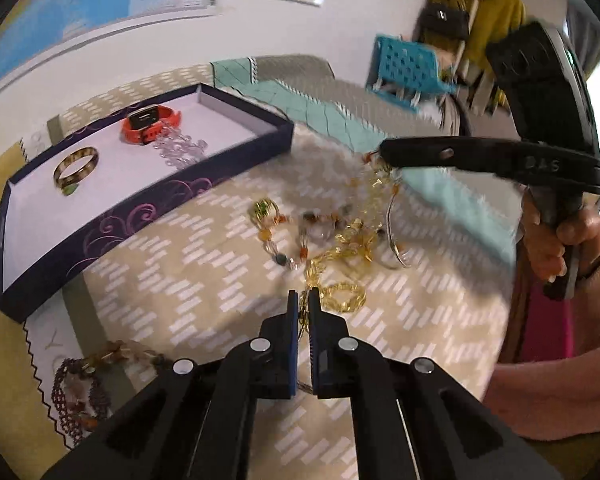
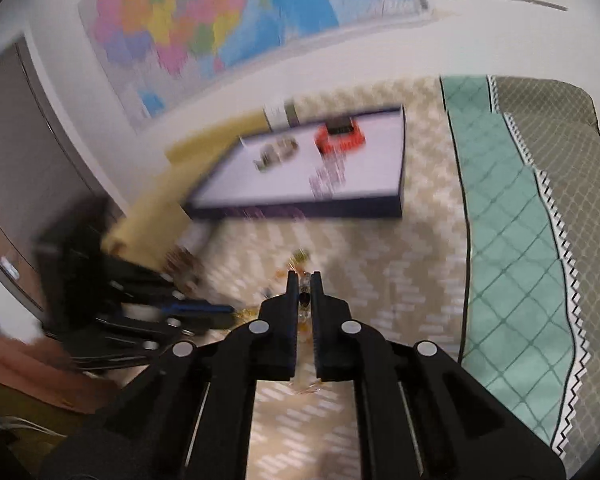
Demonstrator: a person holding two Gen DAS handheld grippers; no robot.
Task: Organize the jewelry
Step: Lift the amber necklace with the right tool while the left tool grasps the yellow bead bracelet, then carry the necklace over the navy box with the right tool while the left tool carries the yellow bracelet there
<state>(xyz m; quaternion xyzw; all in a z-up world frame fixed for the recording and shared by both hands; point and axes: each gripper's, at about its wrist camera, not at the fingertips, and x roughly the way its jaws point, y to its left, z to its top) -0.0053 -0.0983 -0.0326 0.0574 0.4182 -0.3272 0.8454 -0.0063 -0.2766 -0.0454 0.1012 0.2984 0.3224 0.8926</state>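
A tangle of jewelry lies on the patterned cloth: a gold chain (image 1: pixel 340 256), a beaded necklace (image 1: pixel 300 226), a green-stone ring (image 1: pixel 265 210) and a silver bangle (image 1: pixel 396 242). My left gripper (image 1: pixel 304 300) is shut on a strand of the gold chain. My right gripper (image 1: pixel 382 156) comes in from the right above the pile, shut on a part of the beaded necklace, which hangs from its tip. In the blurred right wrist view, beads show between the shut fingers of the right gripper (image 2: pixel 304 280); the left gripper (image 2: pixel 204 310) is low at the left.
A dark blue tray (image 1: pixel 140 216) (image 2: pixel 300 204) at the back left holds an orange watch (image 1: pixel 152 124), a clear bead bracelet (image 1: pixel 182 148) and a brown bangle (image 1: pixel 76 168). Dark red bead bracelets (image 1: pixel 76 394) lie near left. A person's hand (image 1: pixel 556 240) grips the right handle.
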